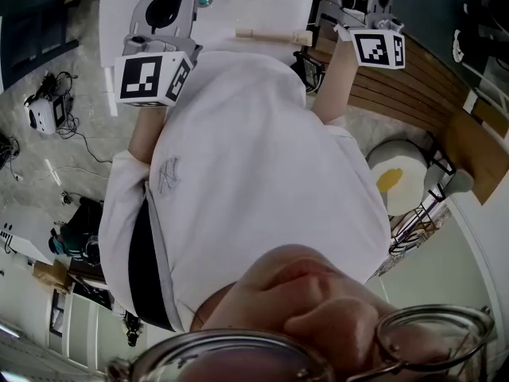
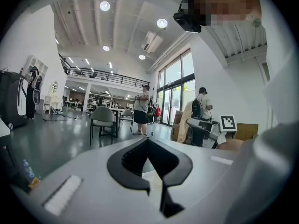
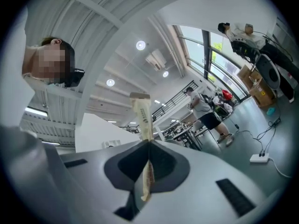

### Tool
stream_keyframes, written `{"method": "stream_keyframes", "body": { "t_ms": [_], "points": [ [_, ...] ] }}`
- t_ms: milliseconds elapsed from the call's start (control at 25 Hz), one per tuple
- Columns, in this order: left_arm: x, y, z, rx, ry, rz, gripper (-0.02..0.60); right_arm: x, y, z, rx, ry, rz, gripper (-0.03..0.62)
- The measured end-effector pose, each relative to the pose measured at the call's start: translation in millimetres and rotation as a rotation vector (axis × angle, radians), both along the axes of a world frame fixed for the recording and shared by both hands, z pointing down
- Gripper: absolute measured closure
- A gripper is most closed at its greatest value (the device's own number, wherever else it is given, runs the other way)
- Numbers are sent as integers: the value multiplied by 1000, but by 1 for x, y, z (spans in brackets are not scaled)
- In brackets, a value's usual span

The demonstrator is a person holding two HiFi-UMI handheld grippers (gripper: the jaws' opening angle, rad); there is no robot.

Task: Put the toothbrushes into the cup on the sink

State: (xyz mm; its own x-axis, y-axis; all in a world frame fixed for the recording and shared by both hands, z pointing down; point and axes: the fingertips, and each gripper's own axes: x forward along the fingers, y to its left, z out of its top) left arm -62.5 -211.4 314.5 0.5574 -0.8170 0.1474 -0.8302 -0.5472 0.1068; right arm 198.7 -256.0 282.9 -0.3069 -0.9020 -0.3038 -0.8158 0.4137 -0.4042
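White shirt (image 1: pixel 254 157), thin-rimmed glasses (image 1: pixel 429 329)

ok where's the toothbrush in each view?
Head view: toothbrush at top centre, a cream stick lying level, one end at the right gripper.
Left gripper view: cannot be made out.
Right gripper view: centre, clamped in the shut jaws, sticking up past them.
Shared landmark: that gripper's marker cube, also at right in the left gripper view.

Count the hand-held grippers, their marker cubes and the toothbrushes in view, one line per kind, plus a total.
Hand-held grippers: 2, the left hand-held gripper and the right hand-held gripper
Marker cubes: 2, left cube and right cube
Toothbrushes: 1, the toothbrush clamped in the right jaws
Total: 5
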Motion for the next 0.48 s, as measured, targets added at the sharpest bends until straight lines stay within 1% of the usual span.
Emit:
{"method": "stream_keyframes", "body": {
  "t_ms": [200,480],
  "points": [
    [0,-3,3,-11,-9,-6,575,-3,-13,19,-34,-8,-23,582],
    [2,-8,8,-29,-26,-16,575,-12,-38,62,-107,25,-63,582]
  ]
}}
